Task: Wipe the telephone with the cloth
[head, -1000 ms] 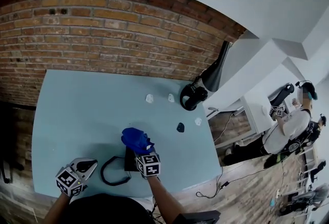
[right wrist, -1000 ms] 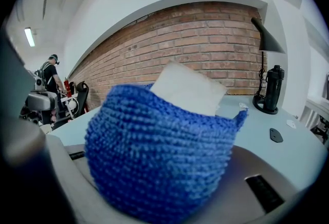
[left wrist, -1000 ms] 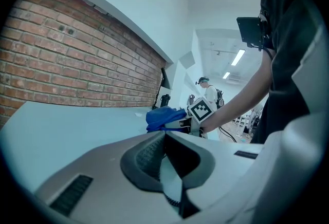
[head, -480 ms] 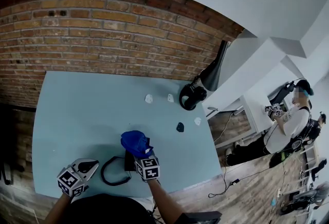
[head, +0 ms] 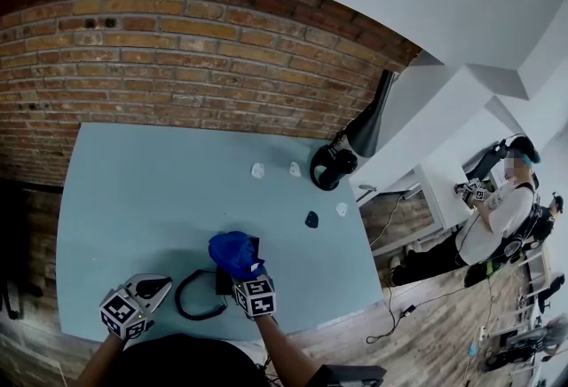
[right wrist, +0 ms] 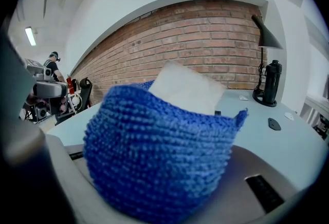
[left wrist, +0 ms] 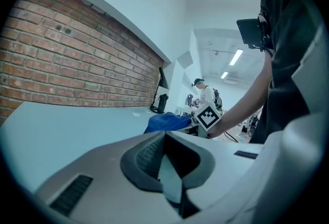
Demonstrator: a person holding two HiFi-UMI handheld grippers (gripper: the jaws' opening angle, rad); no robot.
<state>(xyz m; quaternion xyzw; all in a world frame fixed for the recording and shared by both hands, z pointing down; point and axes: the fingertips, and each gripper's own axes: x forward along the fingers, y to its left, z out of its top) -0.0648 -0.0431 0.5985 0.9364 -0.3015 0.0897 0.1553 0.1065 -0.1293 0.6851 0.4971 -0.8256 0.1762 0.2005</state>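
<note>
Head view: the right claw pinches a bunched blue cloth over the black telephone, near the front edge of the pale blue tabletop. The left claw hangs just left of the phone's looped cord. Left gripper view: its jaws are pressed together at the tips with nothing in them, and the cloth lies beyond. Right gripper view: the cloth fills the space between the jaws, clamped there.

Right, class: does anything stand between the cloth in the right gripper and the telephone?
Nothing visible does. The right gripper holds the blue cloth right over the black telephone; the coiled cord lies off to the left.
</note>
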